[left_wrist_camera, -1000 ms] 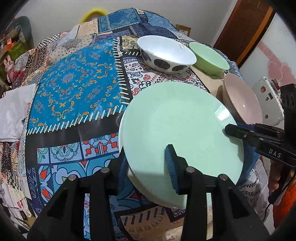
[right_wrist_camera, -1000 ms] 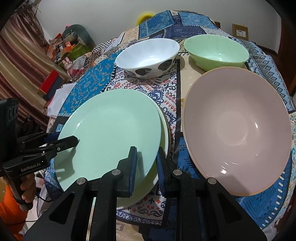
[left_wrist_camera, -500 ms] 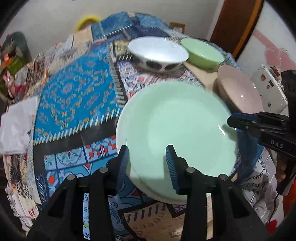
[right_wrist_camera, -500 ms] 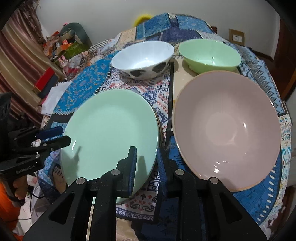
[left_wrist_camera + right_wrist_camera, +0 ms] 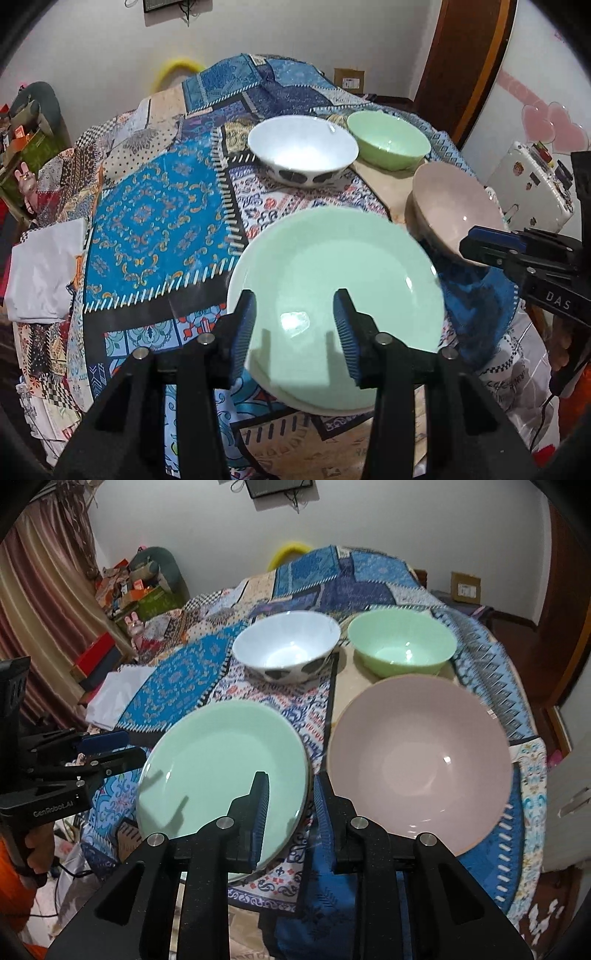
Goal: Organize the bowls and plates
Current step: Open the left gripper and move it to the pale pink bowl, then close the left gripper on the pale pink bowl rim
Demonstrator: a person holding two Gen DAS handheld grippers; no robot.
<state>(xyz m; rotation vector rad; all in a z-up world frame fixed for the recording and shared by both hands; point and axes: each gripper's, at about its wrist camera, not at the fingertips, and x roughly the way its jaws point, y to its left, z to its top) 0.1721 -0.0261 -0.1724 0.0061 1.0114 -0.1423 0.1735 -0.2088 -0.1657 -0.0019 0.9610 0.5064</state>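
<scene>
Near the table's [image 5: 480, 657] front edge: green plate [image 5: 340, 280] stacked on a white plate [image 5: 314, 404]. Left gripper [image 5: 295, 328] and right gripper [image 5: 290, 812] opening, empty. Risk: overhanging stack could be knocked off.

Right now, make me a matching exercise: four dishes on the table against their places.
Things:
1. green plate
2. pink bowl
3. white bowl
4. green bowl

Places, seen from the right wrist:
A. far right
B. near left, stacked on a white plate
C. far left
D. near right

Pairs: 1-B, 2-D, 3-C, 4-A
</scene>
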